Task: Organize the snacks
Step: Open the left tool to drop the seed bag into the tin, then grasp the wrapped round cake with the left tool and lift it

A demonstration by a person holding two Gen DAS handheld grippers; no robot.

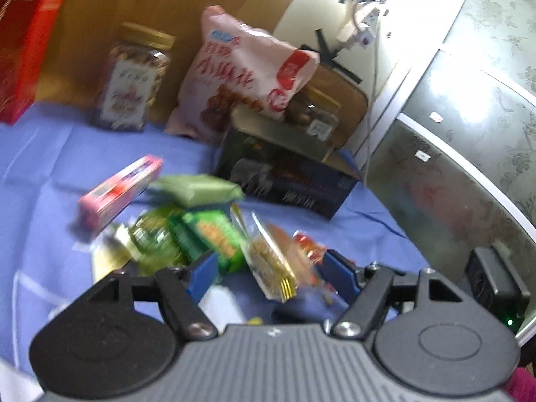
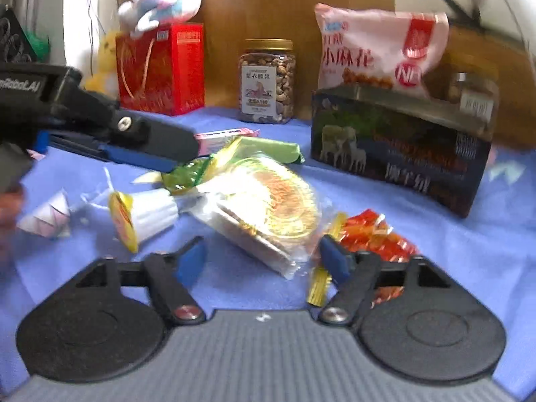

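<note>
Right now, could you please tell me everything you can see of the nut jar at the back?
The nut jar is clear plastic with a gold screw lid, packed with brown nuts, and has a white front label with printing. It stands upright on the blue cloth against the wooden back panel, apart from the red box and the pink bag.

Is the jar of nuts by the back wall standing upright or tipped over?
Upright. The jar of nuts stands on its base on the blue cloth, gold lid on top, label reading level, in front of the wooden wall.
</note>
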